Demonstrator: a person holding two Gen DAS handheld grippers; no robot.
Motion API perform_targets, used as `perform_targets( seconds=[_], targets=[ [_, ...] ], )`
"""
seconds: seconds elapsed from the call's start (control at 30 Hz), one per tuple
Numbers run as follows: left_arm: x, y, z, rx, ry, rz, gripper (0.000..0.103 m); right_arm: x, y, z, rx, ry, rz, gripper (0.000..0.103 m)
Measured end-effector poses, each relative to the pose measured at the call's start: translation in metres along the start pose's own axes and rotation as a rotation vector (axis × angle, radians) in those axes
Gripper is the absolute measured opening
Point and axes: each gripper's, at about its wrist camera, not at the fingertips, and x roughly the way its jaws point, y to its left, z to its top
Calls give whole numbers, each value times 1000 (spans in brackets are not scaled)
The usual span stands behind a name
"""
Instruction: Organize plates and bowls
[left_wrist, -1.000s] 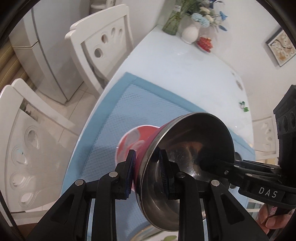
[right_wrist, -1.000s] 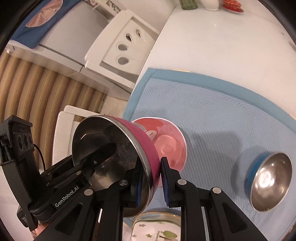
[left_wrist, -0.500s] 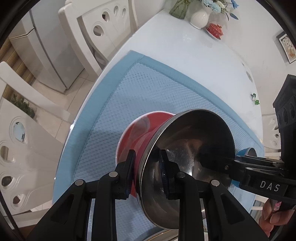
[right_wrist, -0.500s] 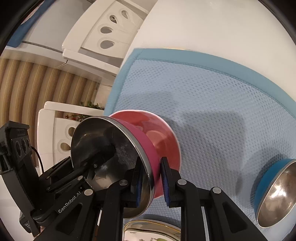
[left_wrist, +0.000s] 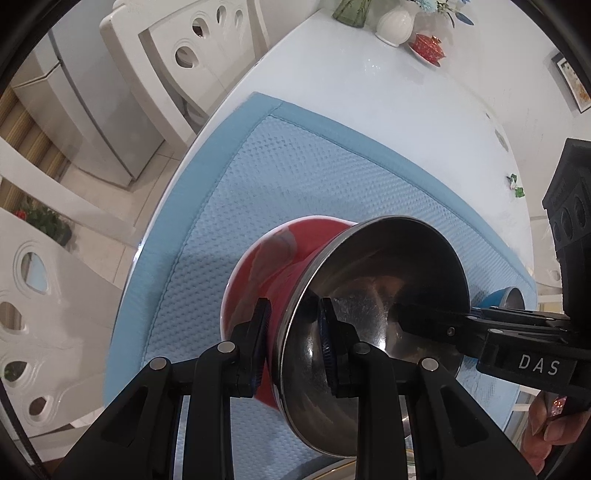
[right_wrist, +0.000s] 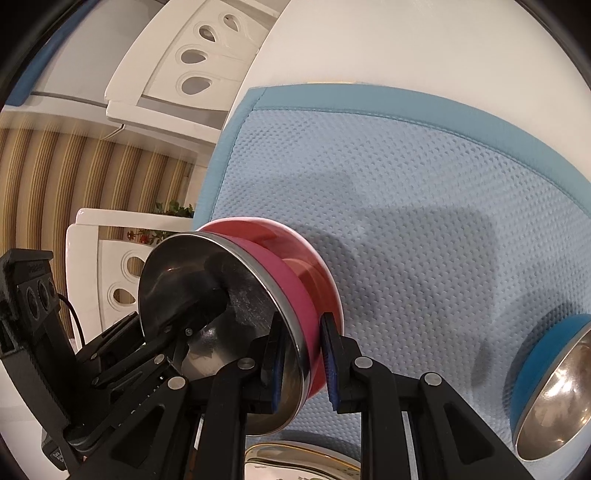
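Note:
Both grippers hold one steel bowl with a pink outside (left_wrist: 376, 295) (right_wrist: 221, 295) by opposite rim edges. My left gripper (left_wrist: 293, 345) is shut on its rim, and my right gripper (right_wrist: 301, 356) is shut on the other side. The bowl sits tilted into a red bowl (left_wrist: 280, 266) (right_wrist: 295, 254) on the blue mat (left_wrist: 280, 177) (right_wrist: 406, 206). A blue-sided steel bowl (right_wrist: 550, 387) (left_wrist: 504, 301) rests on the mat to the right.
A decorated plate's rim (right_wrist: 295, 461) shows at the near edge. White chairs (left_wrist: 192, 62) (right_wrist: 184, 74) stand along the table's left side. A vase (left_wrist: 393, 22) and a red lidded cup (left_wrist: 428, 46) stand at the table's far end.
Both grippers have lowered the pink steel bowl toward and into the red bowl. The views have tipped down toward the mat.

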Motion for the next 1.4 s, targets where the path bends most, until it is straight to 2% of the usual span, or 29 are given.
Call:
perform_targets(
  seconds=[1.0, 1.4],
  targets=[
    [-6, 2, -10, 33, -17, 60, 23, -13, -7, -12, 34, -40, 7, 19],
    [-21, -2, -26, 49, -14, 82, 24, -25, -3, -33, 38, -43, 1, 19]
  ],
)
